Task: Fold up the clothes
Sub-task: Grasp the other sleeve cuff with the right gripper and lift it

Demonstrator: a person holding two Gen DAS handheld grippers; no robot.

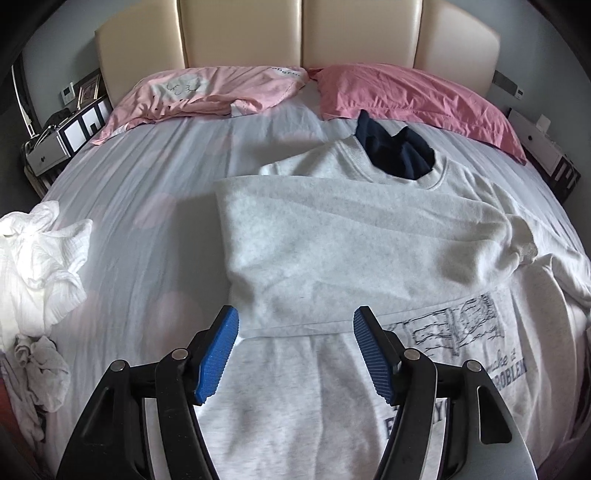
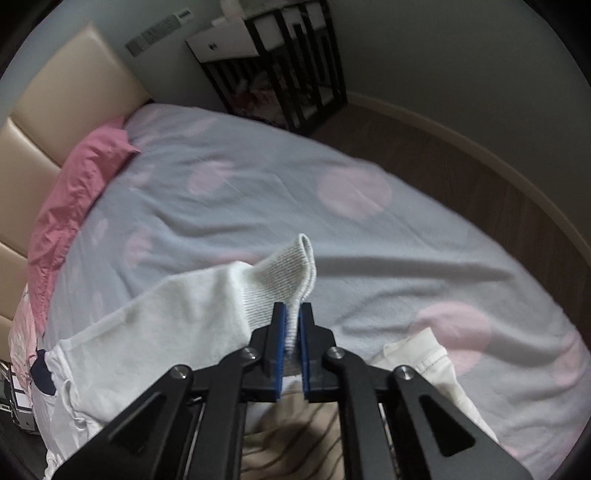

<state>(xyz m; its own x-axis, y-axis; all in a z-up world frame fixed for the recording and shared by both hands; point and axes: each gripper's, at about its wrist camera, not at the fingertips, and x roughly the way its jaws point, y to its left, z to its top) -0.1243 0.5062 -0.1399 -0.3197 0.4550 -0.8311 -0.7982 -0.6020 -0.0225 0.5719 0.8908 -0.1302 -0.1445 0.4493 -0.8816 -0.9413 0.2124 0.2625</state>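
Note:
A light grey sweatshirt (image 1: 332, 251) with a printed front lies spread on the bed, one sleeve folded across its chest. My left gripper (image 1: 295, 328) hovers over the sweatshirt's lower half, open, with nothing between its blue pads (image 1: 218, 354). In the right wrist view my right gripper (image 2: 292, 325) is shut on the ribbed cuff (image 2: 291, 280) of the sweatshirt's sleeve (image 2: 166, 325), and the cuff stands up out of the jaws. A dark navy garment (image 1: 395, 151) lies under the sweatshirt's collar.
The bed sheet (image 1: 155, 177) is pale grey with pink dots. Two pink pillows (image 1: 406, 96) lie against the cream headboard (image 1: 295, 33). Crumpled white clothes (image 1: 37, 258) sit at the bed's left edge. Nightstands (image 2: 273, 55) flank the bed; a striped garment (image 2: 291, 443) lies below the right gripper.

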